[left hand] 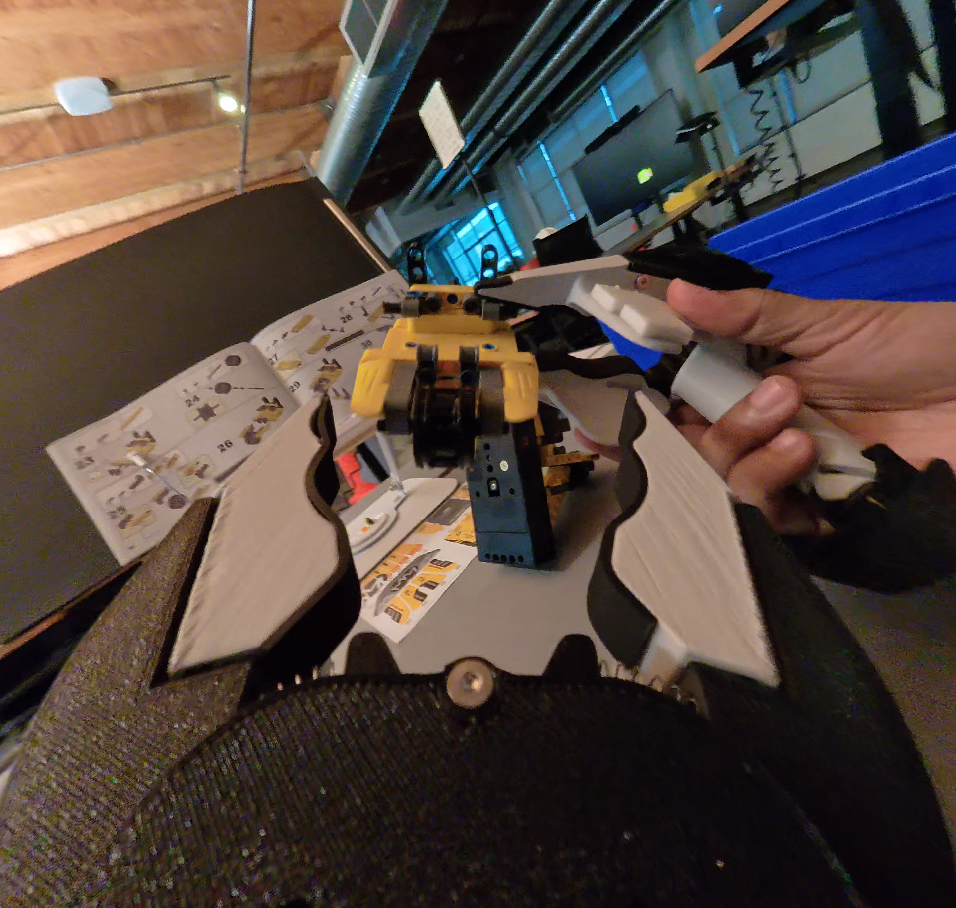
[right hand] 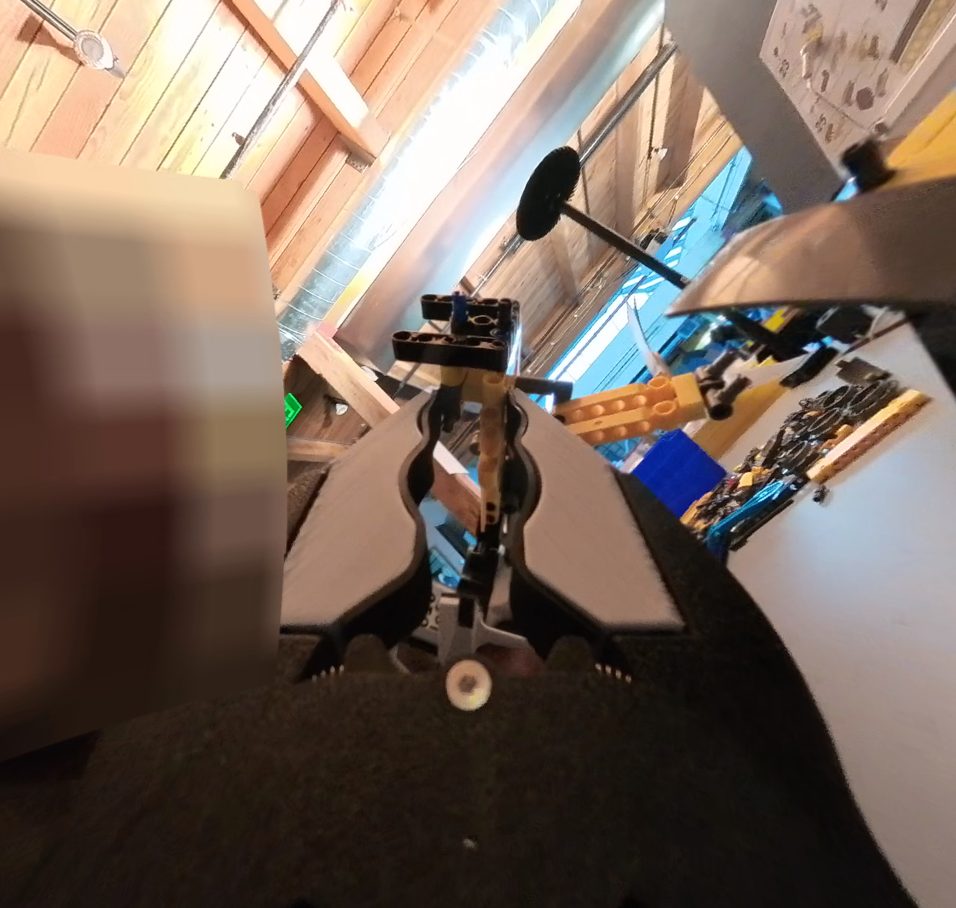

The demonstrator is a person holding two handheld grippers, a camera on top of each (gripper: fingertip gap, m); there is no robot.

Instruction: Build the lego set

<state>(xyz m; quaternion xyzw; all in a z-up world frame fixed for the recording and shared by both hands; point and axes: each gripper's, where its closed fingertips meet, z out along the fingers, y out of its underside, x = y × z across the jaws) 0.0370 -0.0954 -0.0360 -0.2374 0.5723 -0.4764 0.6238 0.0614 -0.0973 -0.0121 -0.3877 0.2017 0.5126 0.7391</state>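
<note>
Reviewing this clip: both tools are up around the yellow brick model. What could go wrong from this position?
1. The right tool is shut on a thin yellow-and-black subassembly only; a twist could pop joints or let it slip.
2. The left tool is open and holds nothing, so the yellow model depends on the right tool alone, as far as the views show.
3. The instruction booklet and loose parts pile lie nearby; a dropped piece could scatter them.

Open instruction booklet: left of left gripper, beyond its fingertips. Sticker sheet: flat on grey table, ahead between the fingers. Blue bin: far right. Loose-parts pile: right of right gripper.
</note>
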